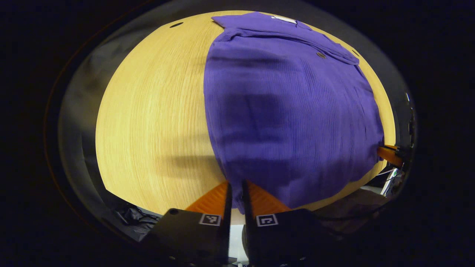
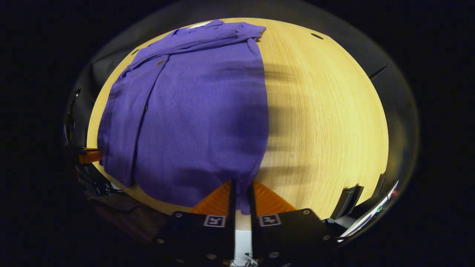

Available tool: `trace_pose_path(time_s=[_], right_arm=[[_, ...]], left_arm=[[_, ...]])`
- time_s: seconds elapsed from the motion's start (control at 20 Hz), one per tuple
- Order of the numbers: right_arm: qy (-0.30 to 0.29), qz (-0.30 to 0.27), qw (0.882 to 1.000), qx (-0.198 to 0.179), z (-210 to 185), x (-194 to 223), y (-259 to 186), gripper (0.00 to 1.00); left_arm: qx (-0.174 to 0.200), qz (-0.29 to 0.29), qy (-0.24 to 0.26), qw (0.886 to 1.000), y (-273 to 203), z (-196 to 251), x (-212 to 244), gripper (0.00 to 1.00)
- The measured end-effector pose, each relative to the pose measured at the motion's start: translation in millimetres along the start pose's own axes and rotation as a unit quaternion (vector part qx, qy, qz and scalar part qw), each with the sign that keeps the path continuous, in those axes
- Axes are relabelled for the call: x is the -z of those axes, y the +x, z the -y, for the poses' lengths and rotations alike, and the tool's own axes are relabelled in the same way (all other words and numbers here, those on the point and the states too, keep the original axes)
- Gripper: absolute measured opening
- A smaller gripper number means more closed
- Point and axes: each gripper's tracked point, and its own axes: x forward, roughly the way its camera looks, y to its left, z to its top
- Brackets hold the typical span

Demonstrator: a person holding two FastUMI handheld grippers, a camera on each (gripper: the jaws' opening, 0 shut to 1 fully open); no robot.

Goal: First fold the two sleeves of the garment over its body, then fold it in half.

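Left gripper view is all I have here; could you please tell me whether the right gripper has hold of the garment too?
Observer: Yes. In the right gripper view, the right gripper is shut on the near hem corner of the purple garment.
Operator: Thank you. What lies beyond that corner?
Observer: A broad stretch of the wooden table, beside the garment's straight side edge.
Operator: Can you see my left gripper from there?
Observer: Yes, the left gripper sits at the opposite hem corner, against the cloth.
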Motion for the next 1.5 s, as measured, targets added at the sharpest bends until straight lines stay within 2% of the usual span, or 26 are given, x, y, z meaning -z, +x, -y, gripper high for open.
trace_pose_path(time_s=[0.05,0.15,0.25,0.45,0.9,1.1,1.5], right_arm=[[0.012,-0.002,1.000,-0.005,-1,1,2,0.06],[0.033,-0.007,0.999,-0.027,-9,-1,-1,0.03],[0.054,0.005,0.998,-0.039,-13,-6,-6,0.03],[0.058,0.018,0.997,-0.051,-16,-15,-21,0.03],[0.061,0.083,0.991,-0.087,-37,-73,-73,0.02],[0.056,0.109,0.989,-0.085,-42,-102,-95,0.03],[0.078,0.153,0.984,-0.050,-32,-158,-137,0.02]], left_arm=[[0.001,-0.002,0.007,1.000,-6,6,13,0.16],[0.001,-0.003,0.002,1.000,-5,0,10,0.13],[0.000,0.002,0.005,1.000,-8,-1,6,0.13],[0.005,0.024,0.015,1.000,-28,0,-9,0.13],[0.051,0.085,0.025,0.995,-73,9,-68,0.13],[0.066,0.120,0.046,0.990,-99,12,-110,0.13],[0.089,0.164,0.092,0.978,-147,6,-196,0.12]])
